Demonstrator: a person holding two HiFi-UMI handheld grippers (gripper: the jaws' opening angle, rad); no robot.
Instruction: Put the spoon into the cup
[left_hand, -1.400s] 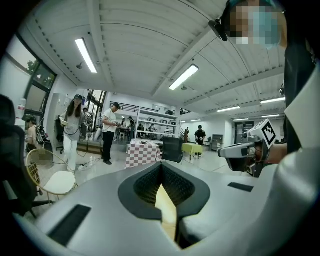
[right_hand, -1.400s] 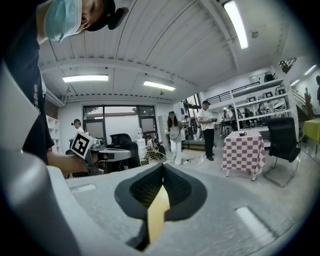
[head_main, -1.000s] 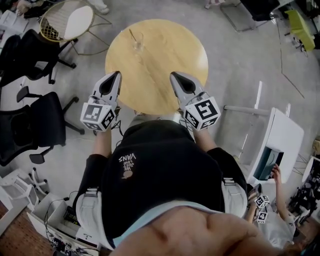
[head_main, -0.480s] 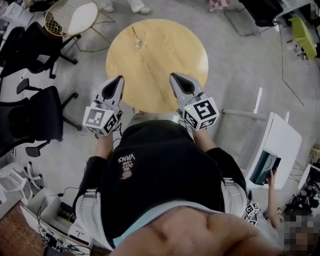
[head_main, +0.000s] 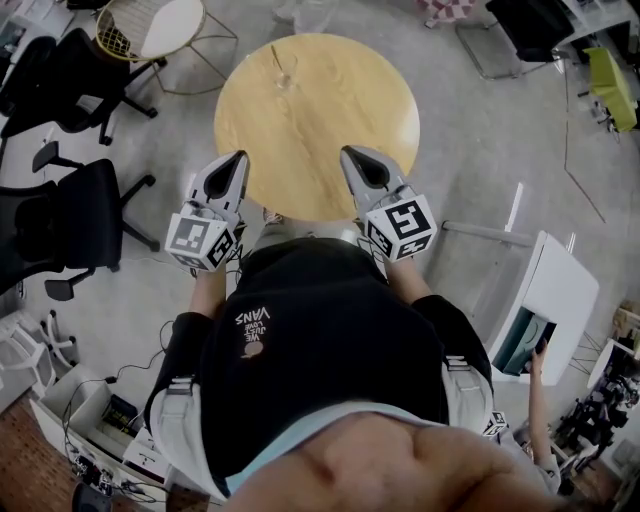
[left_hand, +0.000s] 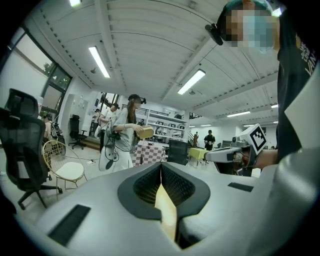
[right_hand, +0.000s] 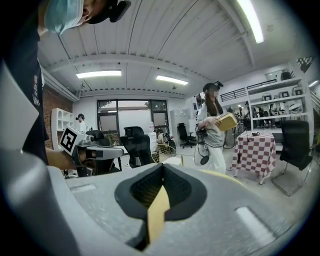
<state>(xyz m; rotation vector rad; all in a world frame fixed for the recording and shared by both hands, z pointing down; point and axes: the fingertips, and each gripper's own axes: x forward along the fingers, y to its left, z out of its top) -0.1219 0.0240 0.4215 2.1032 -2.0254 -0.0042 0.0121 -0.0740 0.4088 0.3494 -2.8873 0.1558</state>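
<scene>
Spoon (head_main: 275, 55) leans in the cup (head_main: 287, 78) far across the tabletop (head_main: 340, 110), well ahead of the clenched, empty left hand-held gripper (head_main: 238, 157) and right hand-held gripper (head_main: 348, 152); the shirt (head_main: 330, 330) reads "VANS".

Open office: swivel chairs (head_main: 70, 220), ceiling strip lights (left_hand: 99, 61)

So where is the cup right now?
In the head view, the cup stands near the far left edge of the round table, well ahead of the left gripper.
</scene>
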